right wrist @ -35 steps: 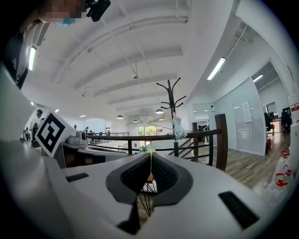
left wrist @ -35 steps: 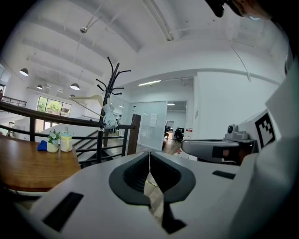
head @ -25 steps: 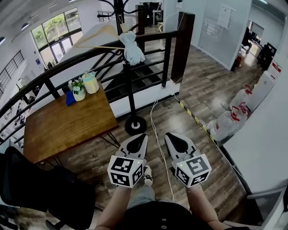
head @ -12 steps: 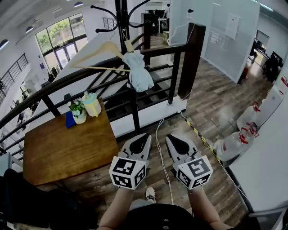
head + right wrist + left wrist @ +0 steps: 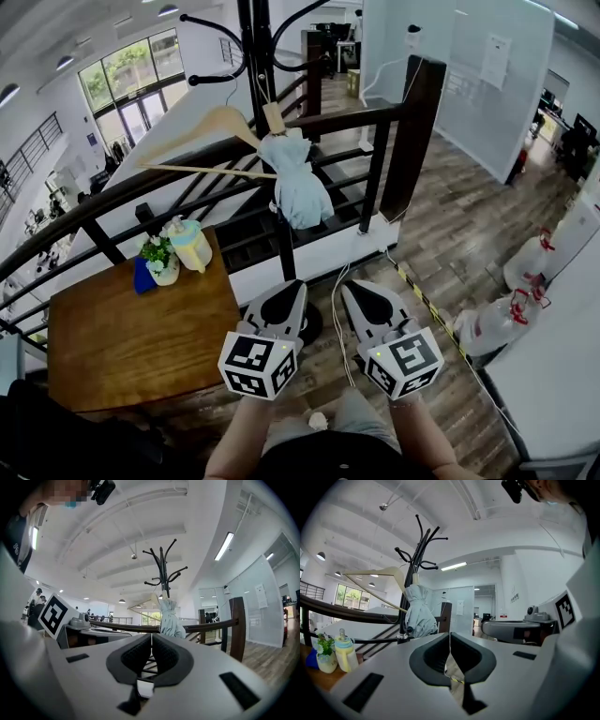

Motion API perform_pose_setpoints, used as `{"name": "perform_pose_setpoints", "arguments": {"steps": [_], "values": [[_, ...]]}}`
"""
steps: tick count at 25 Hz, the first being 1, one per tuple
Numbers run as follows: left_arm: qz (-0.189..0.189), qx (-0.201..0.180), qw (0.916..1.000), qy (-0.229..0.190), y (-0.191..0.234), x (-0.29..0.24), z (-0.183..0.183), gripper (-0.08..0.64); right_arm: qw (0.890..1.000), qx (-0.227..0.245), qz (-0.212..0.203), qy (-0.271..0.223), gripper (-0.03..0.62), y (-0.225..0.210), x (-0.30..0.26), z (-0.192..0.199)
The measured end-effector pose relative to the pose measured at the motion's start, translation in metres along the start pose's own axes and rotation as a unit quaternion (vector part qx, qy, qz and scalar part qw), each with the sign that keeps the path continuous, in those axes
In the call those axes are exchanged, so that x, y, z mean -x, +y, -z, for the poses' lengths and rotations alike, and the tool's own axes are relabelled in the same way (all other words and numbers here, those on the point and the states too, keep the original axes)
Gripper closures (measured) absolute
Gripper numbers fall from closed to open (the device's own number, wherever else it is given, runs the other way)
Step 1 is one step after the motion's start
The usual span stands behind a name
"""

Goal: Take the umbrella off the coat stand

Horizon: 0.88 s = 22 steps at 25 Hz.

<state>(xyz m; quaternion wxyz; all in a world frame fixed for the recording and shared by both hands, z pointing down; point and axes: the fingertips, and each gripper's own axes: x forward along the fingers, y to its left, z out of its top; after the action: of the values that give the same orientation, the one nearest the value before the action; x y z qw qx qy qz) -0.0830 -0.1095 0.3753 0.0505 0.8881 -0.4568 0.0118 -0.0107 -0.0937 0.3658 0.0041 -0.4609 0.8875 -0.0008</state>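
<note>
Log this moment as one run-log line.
phase: pre-grasp | left gripper: shut, empty | right gripper: shut, empty | umbrella: hanging on coat stand, untouched

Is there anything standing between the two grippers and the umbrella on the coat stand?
Nothing visible. Only open air lies between the left gripper, the right gripper and the umbrella. The wooden hanger hangs beside it on the coat stand, and the railing runs behind.

I note wood-plank floor (image 5: 450,225), a wooden table (image 5: 122,347) by the dark railing (image 5: 412,141), bright windows (image 5: 131,80) beyond, strip light (image 5: 225,545) overhead.
</note>
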Motion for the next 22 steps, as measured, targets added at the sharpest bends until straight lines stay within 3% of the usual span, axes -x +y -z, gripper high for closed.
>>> {"name": "perform_pose_setpoints", "arguments": {"steps": [6, 14, 22], "values": [[-0.014, -0.017, 0.9997, -0.004, 0.023, -0.028, -0.014, 0.543, 1.0, 0.004, -0.028, -0.012, 0.563, -0.017, -0.038, -0.005], [-0.051, -0.057, 0.9957, -0.051, 0.057, -0.071, -0.072, 0.543, 0.996, 0.021, -0.063, -0.057, 0.563, -0.061, -0.094, -0.039], [-0.113, -0.083, 0.9853, -0.098, 0.087, -0.092, -0.13, 0.543, 0.99, 0.024, -0.121, -0.076, 0.563, -0.085, -0.143, -0.064]]}}
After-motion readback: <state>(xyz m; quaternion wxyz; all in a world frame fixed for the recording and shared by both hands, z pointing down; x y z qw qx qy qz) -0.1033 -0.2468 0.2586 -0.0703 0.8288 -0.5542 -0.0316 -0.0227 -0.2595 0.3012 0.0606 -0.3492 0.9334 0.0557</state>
